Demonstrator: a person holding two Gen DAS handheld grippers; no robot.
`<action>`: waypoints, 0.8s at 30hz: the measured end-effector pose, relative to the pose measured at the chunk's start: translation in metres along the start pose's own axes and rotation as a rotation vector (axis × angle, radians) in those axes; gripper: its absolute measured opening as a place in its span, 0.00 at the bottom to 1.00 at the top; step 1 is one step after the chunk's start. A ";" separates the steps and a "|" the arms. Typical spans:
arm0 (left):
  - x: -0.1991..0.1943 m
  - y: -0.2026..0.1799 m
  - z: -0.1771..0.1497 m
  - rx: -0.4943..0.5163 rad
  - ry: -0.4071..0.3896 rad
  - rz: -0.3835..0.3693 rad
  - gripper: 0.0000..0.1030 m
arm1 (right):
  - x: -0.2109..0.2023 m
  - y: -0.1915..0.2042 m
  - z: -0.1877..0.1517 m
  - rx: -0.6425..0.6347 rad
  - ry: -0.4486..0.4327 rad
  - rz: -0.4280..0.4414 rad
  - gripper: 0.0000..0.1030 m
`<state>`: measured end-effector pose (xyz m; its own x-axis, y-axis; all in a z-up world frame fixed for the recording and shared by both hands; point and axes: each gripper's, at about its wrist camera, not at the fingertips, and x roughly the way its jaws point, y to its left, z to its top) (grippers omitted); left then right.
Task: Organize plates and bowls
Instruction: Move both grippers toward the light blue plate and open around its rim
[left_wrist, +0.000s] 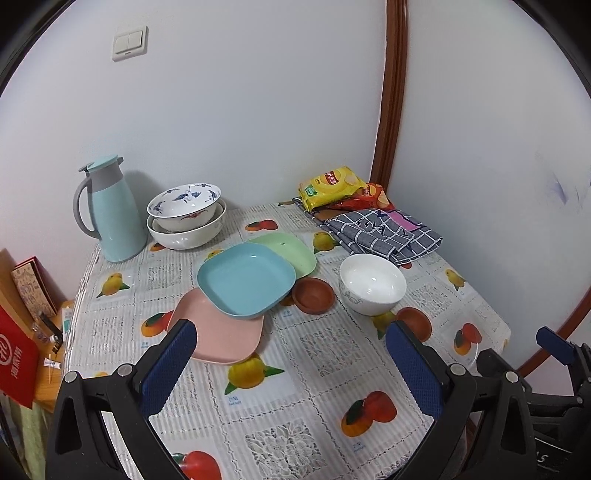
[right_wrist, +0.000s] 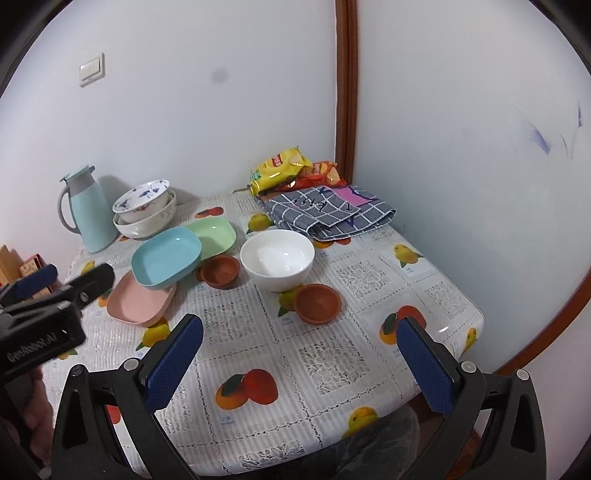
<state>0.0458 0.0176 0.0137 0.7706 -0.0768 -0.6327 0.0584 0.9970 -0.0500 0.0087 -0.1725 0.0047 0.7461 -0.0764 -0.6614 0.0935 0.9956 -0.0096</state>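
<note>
Both tools, the left tool (left_wrist: 291, 334) and right tool (right_wrist: 301, 334), gape wide and empty near the surface's (right_wrist: 369, 369) front edge. The blue plate (left_wrist: 245, 280) rests tilted across the pink plate (left_wrist: 221, 332) and green plate (left_wrist: 291, 253) mid-surface; a careless lift could send it sliding into the brown dish (left_wrist: 314, 295).

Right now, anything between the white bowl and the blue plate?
Yes: a small brown dish sits between the white bowl and the blue plate, clearest in the right wrist view.

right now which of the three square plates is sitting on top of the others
The blue plate. It rests tilted, overlapping both the pink plate nearer the camera and the green plate behind it, which both lie on the tablecloth.
</note>
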 end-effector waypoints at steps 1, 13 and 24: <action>0.002 0.003 0.001 0.001 0.002 -0.004 1.00 | 0.004 0.003 0.001 -0.008 0.010 -0.015 1.00; 0.041 0.046 0.023 -0.068 0.072 0.015 1.00 | 0.037 0.030 0.029 -0.041 0.037 0.061 1.00; 0.087 0.091 0.034 -0.191 0.116 0.079 1.00 | 0.087 0.051 0.059 -0.076 0.066 0.138 1.00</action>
<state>0.1397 0.1014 -0.0201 0.6894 -0.0093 -0.7244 -0.1286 0.9825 -0.1351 0.1172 -0.1316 -0.0090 0.7029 0.0631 -0.7085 -0.0591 0.9978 0.0302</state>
